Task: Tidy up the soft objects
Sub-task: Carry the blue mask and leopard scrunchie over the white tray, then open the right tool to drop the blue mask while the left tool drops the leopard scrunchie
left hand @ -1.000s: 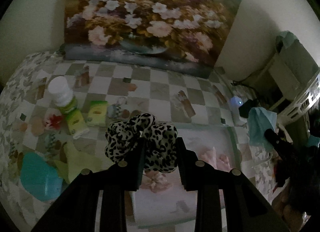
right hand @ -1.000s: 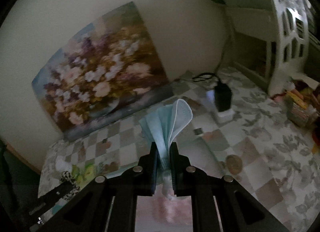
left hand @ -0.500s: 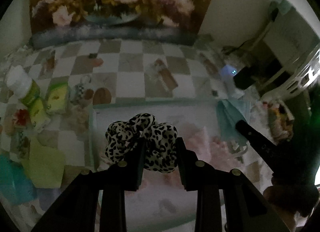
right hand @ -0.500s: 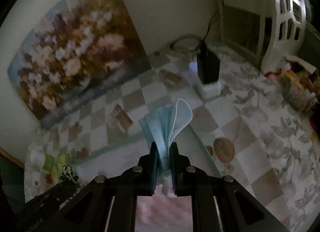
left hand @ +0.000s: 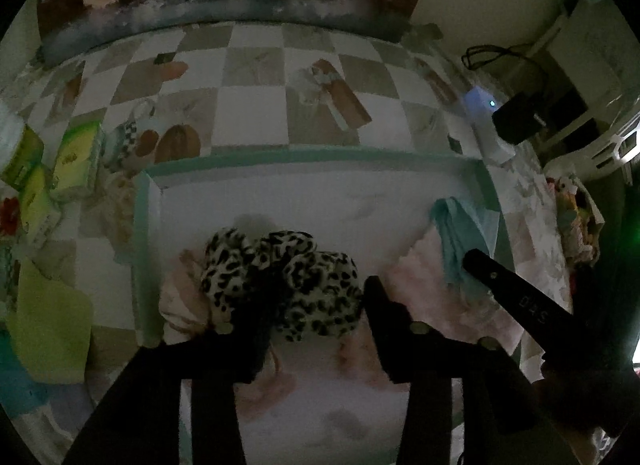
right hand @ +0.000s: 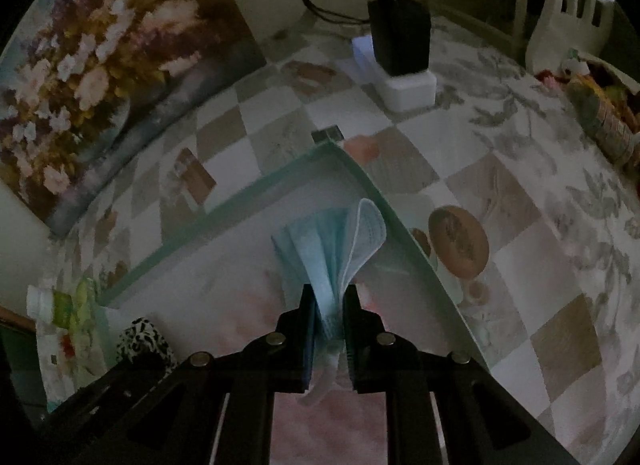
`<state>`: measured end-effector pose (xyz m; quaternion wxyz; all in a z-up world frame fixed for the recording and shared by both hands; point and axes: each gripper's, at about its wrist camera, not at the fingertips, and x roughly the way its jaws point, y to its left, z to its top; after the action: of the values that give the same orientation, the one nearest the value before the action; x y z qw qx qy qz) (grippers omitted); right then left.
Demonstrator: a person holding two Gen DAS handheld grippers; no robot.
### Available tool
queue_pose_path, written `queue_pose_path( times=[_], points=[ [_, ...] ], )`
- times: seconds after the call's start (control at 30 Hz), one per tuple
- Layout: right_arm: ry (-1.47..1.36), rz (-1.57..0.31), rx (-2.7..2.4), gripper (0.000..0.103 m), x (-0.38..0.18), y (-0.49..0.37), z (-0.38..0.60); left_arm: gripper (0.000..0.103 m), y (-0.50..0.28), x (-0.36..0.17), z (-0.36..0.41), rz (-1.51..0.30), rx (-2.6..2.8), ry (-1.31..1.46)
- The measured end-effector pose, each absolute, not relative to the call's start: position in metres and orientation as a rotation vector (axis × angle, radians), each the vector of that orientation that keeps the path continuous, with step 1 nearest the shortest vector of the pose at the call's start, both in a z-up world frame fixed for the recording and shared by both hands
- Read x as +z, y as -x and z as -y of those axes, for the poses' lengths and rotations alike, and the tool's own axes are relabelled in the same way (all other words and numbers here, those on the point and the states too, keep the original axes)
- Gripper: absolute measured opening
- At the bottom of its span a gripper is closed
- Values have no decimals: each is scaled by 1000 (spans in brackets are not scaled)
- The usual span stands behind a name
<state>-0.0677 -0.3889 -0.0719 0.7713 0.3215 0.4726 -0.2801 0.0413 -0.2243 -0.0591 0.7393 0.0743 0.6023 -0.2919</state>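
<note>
My left gripper [left hand: 316, 297] is shut on a leopard-print scrunchie [left hand: 280, 281] and holds it low over the white tray with a teal rim [left hand: 304, 153], above pink soft items [left hand: 432, 285] lying inside. My right gripper [right hand: 328, 305] is shut on a folded light-blue face mask [right hand: 336, 249] and holds it over the tray's far right corner [right hand: 332, 149]. The mask [left hand: 460, 233] and the right gripper's finger show at the right in the left wrist view. The scrunchie [right hand: 140, 341] shows at the lower left in the right wrist view.
The tray sits on a checkered tablecloth [left hand: 248, 77]. Green packets [left hand: 76, 161] and a lime cloth [left hand: 52, 321] lie left of it. A flower painting [right hand: 100, 65] leans on the back wall. A black charger on a white block [right hand: 400, 57] stands at the back right.
Both grippers have come down and forward over the tray with their loads. The scrunchie and the mask now hang just above the pink items inside it.
</note>
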Motion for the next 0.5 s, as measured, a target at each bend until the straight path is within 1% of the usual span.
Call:
queue_pose_path(
  times=[0.07, 0.1, 0.13, 0.27, 0.33, 0.4, 0.43, 0.47, 0.5],
  points=[
    [-707, -1046, -611, 19, -77, 67, 389, 52, -40, -60, 224, -1330, -637, -166],
    [-707, -1056, -613, 22, -79, 67, 389, 53, -40, -60, 224, -1332, -637, -166],
    [-707, -1064, -615, 27, -80, 66, 389, 56, -40, -60, 224, -1334, -634, -166],
    [-679, -1084, -633, 38, -77, 64, 387, 57, -39, -50, 223, -1320, -628, -168],
    [-657, -1086, -645, 50, -72, 62, 386, 58, -38, -40, 222, -1301, -628, -165],
    [-637, -1069, -651, 54, -62, 62, 384, 60, -38, -29, 219, -1280, -629, -153],
    [-630, -1061, -653, 57, -57, 62, 384, 65, -38, -25, 218, -1272, -628, -147],
    [-617, -1048, -656, 59, -50, 62, 382, 73, -38, -21, 216, -1261, -627, -140],
    [-611, -1040, -656, 63, -46, 62, 381, 76, -39, -15, 213, -1247, -618, -132]
  ],
)
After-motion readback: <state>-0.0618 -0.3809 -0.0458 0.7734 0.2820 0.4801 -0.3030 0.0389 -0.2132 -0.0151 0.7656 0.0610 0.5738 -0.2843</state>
